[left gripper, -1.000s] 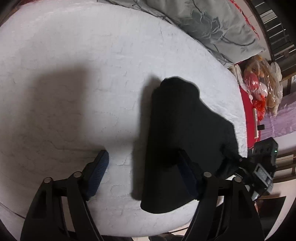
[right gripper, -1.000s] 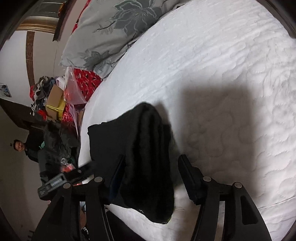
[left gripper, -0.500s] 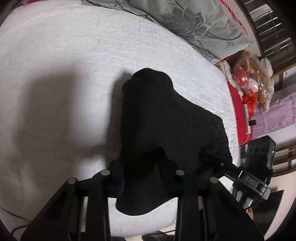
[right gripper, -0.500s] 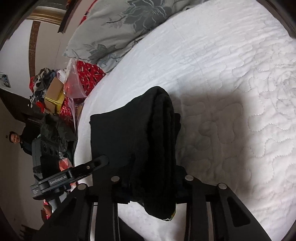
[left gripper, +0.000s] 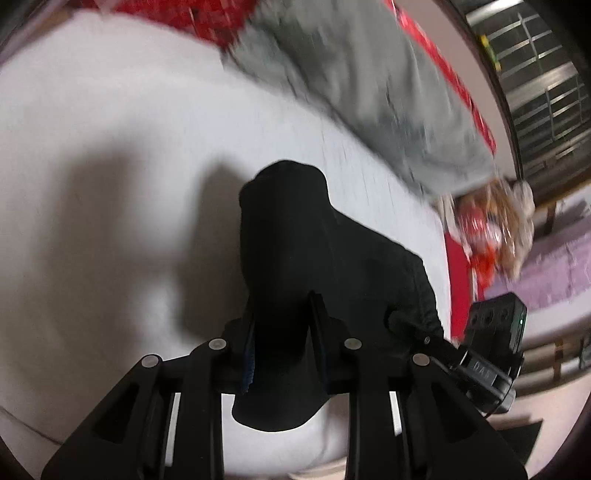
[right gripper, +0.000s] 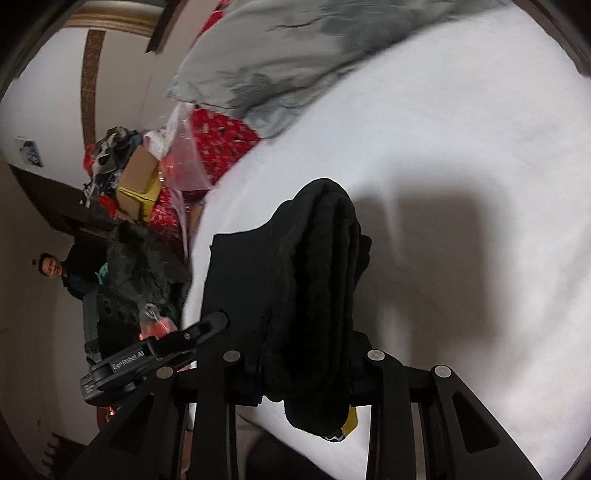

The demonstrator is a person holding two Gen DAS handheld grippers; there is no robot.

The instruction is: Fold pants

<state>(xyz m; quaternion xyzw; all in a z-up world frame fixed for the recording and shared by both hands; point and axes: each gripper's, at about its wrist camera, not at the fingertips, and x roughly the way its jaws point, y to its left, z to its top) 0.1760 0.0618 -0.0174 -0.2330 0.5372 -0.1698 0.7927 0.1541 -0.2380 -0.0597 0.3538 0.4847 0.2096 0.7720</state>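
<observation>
Presently both the left gripper [left gripper: 282, 343] and right gripper [right gripper: 306, 365] have just closed their jaws on the folded black pants [left gripper: 295, 240], above the white bed [left gripper: 110, 147], pillow [left gripper: 369, 92] at one o'clock.

My left tongs' fingertips [left gripper: 251, 343] are sunk into the black pants [left gripper: 295, 258], so the pads mostly vanish in dark cloth, and my right tongs [right gripper: 306, 365] bury theirs the same way. The grey pillow [left gripper: 369, 92] and the red bedding [left gripper: 207, 18] beside it smear into streaks in the left view, and the bags [left gripper: 491, 225] past the mattress edge are too blurred for me to tell what they hold. My own hands lie beyond the bottom edge in both views.
</observation>
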